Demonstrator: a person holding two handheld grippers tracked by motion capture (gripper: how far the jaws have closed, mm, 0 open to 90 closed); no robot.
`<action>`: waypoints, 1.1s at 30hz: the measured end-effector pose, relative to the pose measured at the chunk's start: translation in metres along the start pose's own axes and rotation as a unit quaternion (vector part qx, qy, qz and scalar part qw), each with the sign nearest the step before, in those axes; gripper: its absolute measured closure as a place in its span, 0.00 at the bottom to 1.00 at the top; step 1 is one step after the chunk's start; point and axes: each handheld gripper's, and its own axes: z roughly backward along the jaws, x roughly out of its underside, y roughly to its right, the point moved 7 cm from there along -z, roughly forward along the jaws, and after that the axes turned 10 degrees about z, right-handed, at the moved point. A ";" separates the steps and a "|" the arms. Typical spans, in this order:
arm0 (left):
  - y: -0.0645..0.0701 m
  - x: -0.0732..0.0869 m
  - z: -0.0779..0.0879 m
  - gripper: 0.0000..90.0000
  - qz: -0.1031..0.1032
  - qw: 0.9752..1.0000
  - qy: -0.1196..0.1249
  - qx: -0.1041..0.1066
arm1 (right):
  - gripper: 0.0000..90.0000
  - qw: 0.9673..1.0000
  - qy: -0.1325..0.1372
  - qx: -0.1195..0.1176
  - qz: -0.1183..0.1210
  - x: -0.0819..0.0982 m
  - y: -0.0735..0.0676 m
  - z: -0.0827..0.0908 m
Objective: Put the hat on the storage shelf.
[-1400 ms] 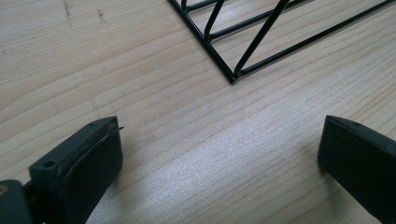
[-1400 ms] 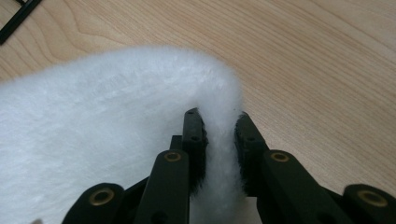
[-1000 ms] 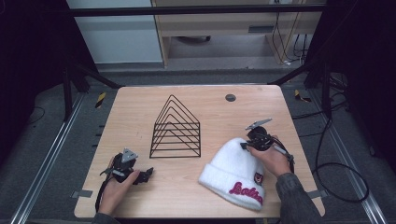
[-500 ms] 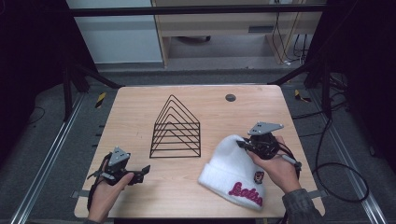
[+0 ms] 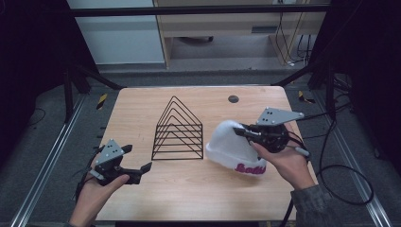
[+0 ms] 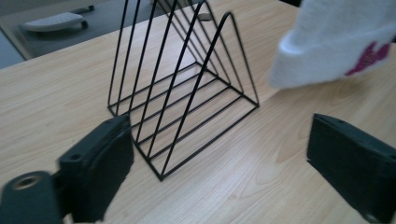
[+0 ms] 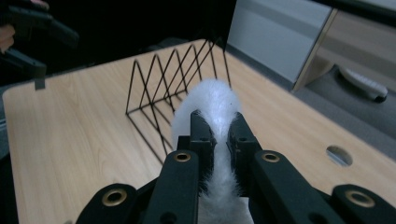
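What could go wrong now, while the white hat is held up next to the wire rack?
1. The right tongs pinch only a small fold of the white hat, so it may slip out.
2. The hanging hat is close to the black wire rack; its knit might catch on a wire and drag the rack.
3. The left tongs are open with nothing between them, so nothing supports the hat's lower edge.

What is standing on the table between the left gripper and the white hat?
The black wire rack stands between the open left gripper and the white hat, which the right gripper pinches. The high view shows this.
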 end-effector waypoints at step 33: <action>-0.054 -0.095 -0.028 0.15 0.014 0.999 0.034 -0.029 | 0.93 0.994 0.093 0.050 0.034 -0.132 0.047 -0.001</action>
